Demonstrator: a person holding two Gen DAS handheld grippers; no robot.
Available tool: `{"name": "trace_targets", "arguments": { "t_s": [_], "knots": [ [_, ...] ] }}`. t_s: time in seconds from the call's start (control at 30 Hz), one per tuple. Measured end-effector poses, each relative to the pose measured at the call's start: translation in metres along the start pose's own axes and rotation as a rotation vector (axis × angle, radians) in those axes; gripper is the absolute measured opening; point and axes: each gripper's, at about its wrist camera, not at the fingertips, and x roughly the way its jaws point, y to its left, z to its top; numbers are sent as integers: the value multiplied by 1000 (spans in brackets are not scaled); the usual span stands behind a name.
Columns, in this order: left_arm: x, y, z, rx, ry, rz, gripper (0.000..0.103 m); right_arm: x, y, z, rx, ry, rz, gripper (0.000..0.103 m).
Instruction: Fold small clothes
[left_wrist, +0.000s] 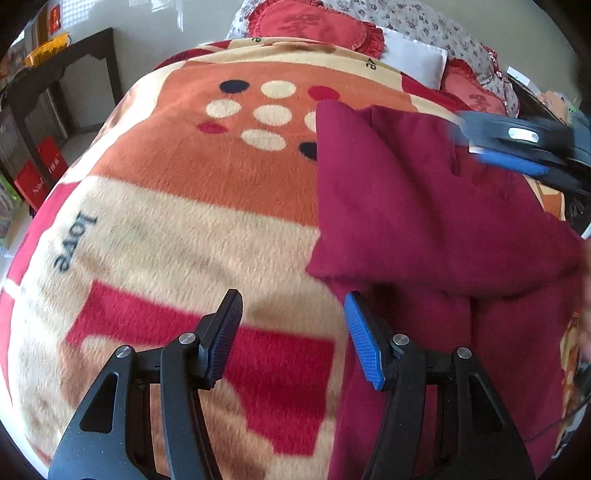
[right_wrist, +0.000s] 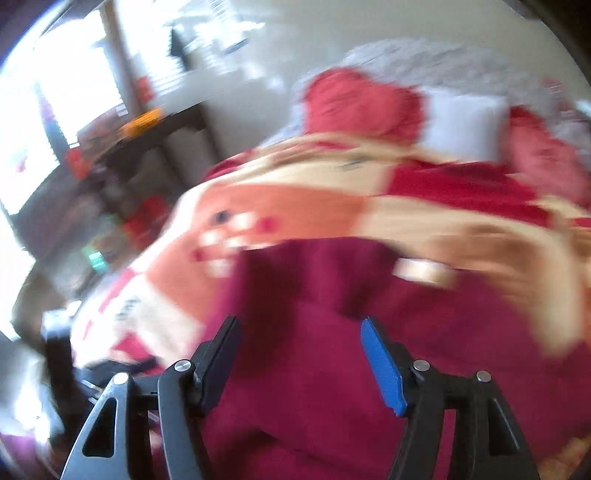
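A dark red garment (left_wrist: 424, 221) lies partly folded on a patterned blanket (left_wrist: 166, 229), with one flap laid over its upper part. My left gripper (left_wrist: 293, 314) is open and empty, hovering at the garment's left edge. My right gripper (right_wrist: 299, 343) is open and empty above the garment (right_wrist: 314, 369); that view is blurred by motion. The right gripper also shows in the left wrist view (left_wrist: 517, 147), above the garment's far right part.
The blanket covers a bed with red cushions (left_wrist: 314, 22) and a white pillow (left_wrist: 413, 55) at the far end. A dark table (left_wrist: 62, 74) with boxes stands to the left of the bed.
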Motion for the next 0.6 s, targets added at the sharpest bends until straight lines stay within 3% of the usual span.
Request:
{"name": "trace_targets", "arguments": {
  "t_s": [0.03, 0.1, 0.17, 0.23, 0.37, 0.5, 0.53, 0.6],
  "knots": [
    [3, 2, 2, -5, -2, 7, 58, 22, 6, 6, -1, 33, 23, 65],
    [10, 12, 10, -44, 4, 6, 58, 55, 16, 11, 2, 87, 23, 53],
    [13, 26, 11, -101, 12, -15, 58, 87, 19, 10, 1, 148, 8, 28],
    [14, 34, 9, -128, 16, -33, 58, 114, 17, 10, 33, 172, 2, 23],
    [6, 38, 7, -93, 15, 6, 58, 135, 30, 8, 2, 145, 11, 23],
    [-17, 46, 10, -126, -40, -11, 58, 96, 28, 6, -9, 137, -11, 23],
    [-23, 46, 13, -126, -59, -15, 58, 84, 29, 5, -13, 119, -32, 27],
    [-29, 39, 19, -113, -87, -22, 58, 51, 18, -6, -28, 72, -97, 43]
  ]
}}
